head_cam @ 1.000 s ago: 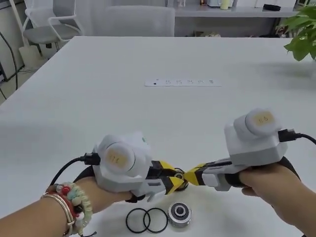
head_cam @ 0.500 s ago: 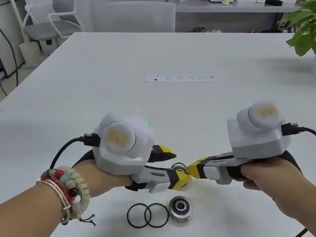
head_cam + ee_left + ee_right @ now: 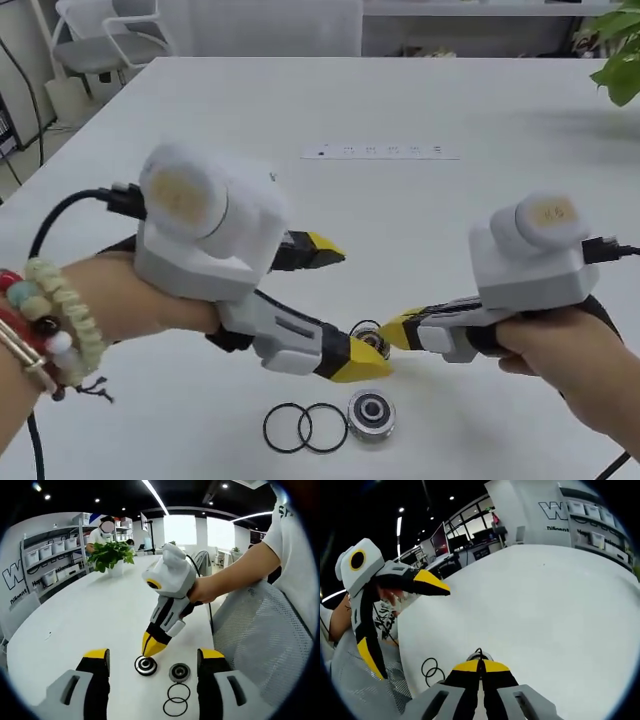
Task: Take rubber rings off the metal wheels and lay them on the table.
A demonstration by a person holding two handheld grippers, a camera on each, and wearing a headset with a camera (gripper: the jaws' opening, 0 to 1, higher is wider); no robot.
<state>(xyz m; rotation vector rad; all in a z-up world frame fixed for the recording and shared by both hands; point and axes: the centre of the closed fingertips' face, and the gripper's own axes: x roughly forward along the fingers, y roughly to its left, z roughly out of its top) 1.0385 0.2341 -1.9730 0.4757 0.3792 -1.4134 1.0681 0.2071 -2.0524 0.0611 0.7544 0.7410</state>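
The right claw (image 3: 393,332) is clenched, its yellow tips pinched together on a thin black rubber ring (image 3: 363,325) that stands up as a small loop off the metal wheel (image 3: 374,343) right at the tips. In the right gripper view the two jaws meet flat against each other, with the wheel sitting just beyond them on the white counter (image 3: 450,110). The left claw (image 3: 348,308) hangs released – jaws spread wide, one tip above the wheel and the other down near the counter just beside it, gripping nothing. In the left gripper view the wheel lies between the two open jaws, slightly ahead of them, with the right claw's tip coming down onto its top.

A little nearer the person, a second wheel (image 3: 371,412) rests flat on the counter, apart from both claws. Touching its left side lie two loose rings (image 3: 305,428), overlapping one another like links – both flat on the surface.

Further out across the counter is a white power strip (image 3: 380,152), and at the far right edge the leaves of a green plant (image 3: 620,70)
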